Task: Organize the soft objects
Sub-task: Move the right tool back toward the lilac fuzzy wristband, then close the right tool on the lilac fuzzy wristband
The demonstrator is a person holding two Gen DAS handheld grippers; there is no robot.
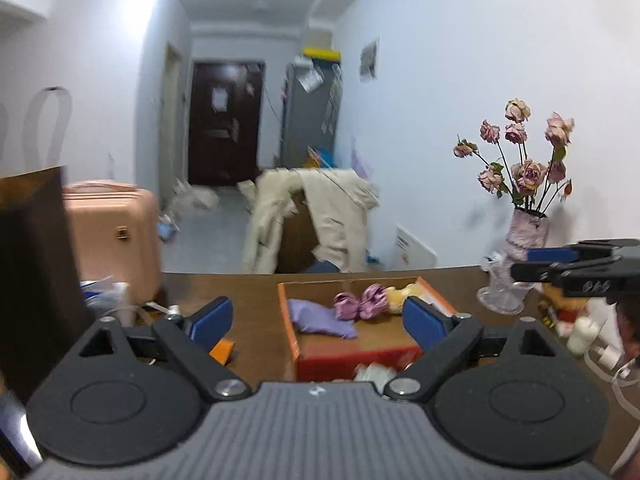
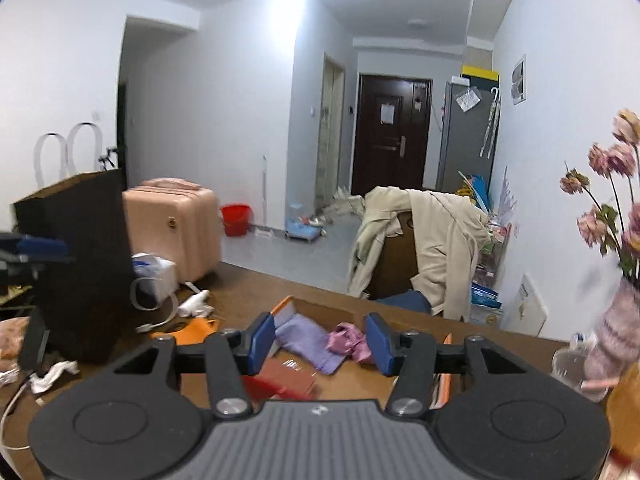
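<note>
You are holding both grippers empty above the orange cardboard box (image 1: 290, 320) on the table: the left gripper (image 1: 318, 320) gaping wide, the right gripper (image 2: 320, 342) parted too. Inside, the lavender cloth (image 1: 320, 317) is lying lengthwise left to right, just beside the pink scrunchie (image 1: 362, 301).

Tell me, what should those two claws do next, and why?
Probably bring the left gripper down to the white soft item in front of the box. Both grippers are open and empty; the purple cloth, pink bow and yellow plush already lie inside.
</note>
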